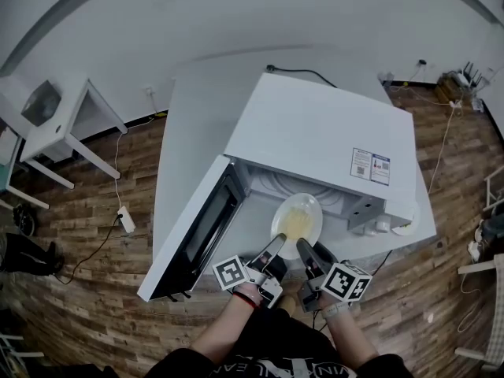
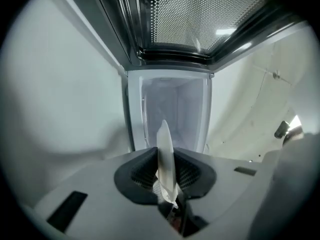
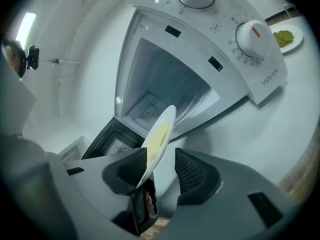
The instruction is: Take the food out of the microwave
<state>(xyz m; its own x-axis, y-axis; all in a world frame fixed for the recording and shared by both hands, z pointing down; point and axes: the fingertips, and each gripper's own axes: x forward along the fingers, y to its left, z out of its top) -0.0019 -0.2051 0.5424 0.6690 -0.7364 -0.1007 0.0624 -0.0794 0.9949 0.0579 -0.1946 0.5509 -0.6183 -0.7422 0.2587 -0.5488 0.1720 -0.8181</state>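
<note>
**A:** Where is the plate (image 1: 298,215)?

**B:** Just ahead of both hand-held grippers, at the mouth of the microwave (image 1: 323,132). Its near rim faces them. The yellow food (image 1: 296,224) lies in the middle of it. I cannot tell whether the plate rests on the cavity floor or is lifted off it.

**A:** What does the left hand-held gripper (image 1: 276,244) have?

**B:** The plate's near rim. In the left gripper view its pads (image 2: 142,171) are closed on the rim, which stands edge-on between them.

**A:** And the right hand-held gripper (image 1: 304,247)?

**B:** Its jaws stand wide apart. The rim passes between them at a tilt, close to one pad, with a clear gap to the other. It is not gripping the plate.

**A:** How do the two sit together?

**B:** Side by side and nearly touching, both pointing into the microwave.

**A:** And the door (image 1: 201,231)?

**B:** It is swung open, out to the left of the left hand-held gripper.

**A:** Anything else nearby?

**B:** Ahead and to the right of the right hand-held gripper is the panel with its knobs (image 3: 254,34). Beyond that a second plate (image 3: 286,37) of green food sits on the white desk (image 1: 197,116).
</note>
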